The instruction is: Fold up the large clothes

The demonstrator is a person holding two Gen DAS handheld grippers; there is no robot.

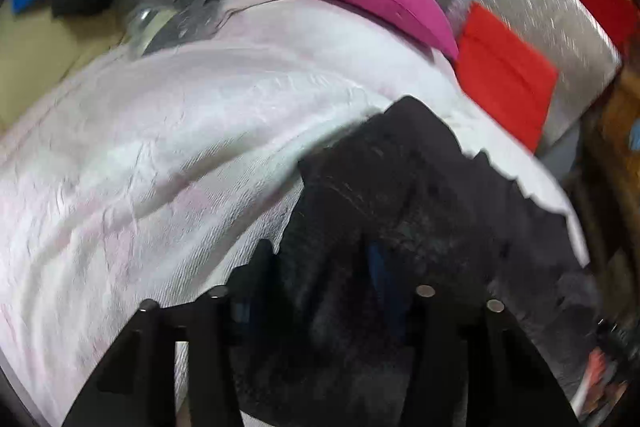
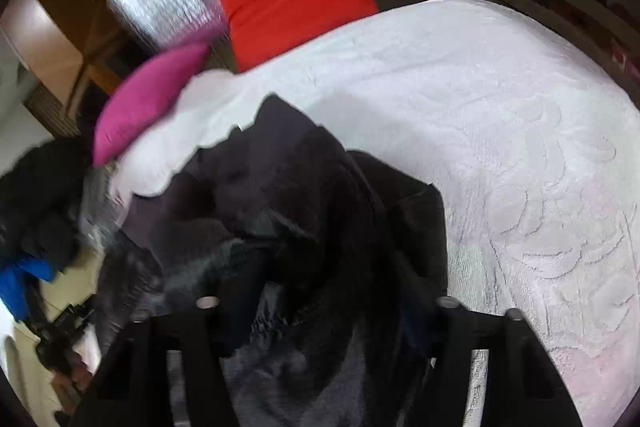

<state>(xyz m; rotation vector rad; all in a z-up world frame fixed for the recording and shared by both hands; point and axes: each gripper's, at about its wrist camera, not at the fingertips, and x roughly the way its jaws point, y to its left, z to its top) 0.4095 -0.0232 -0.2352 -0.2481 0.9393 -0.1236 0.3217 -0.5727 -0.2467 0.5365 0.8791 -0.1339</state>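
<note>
The dark garment (image 1: 400, 187) lies bunched and unfolded on the white bedspread (image 1: 140, 147), so folding has barely begun. The left tool (image 1: 320, 267) and right tool (image 2: 332, 291) both have cloth between their jaws, but whether they grip it cannot be told.

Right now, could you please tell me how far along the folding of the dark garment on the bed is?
Done: the bulky black fleecy garment is on the pale pink textured bedspread. In hand: both grippers, left and right, have dark cloth between their fingers; actual grip is unclear. Left: it lies rumpled, with no neat fold visible.
</note>
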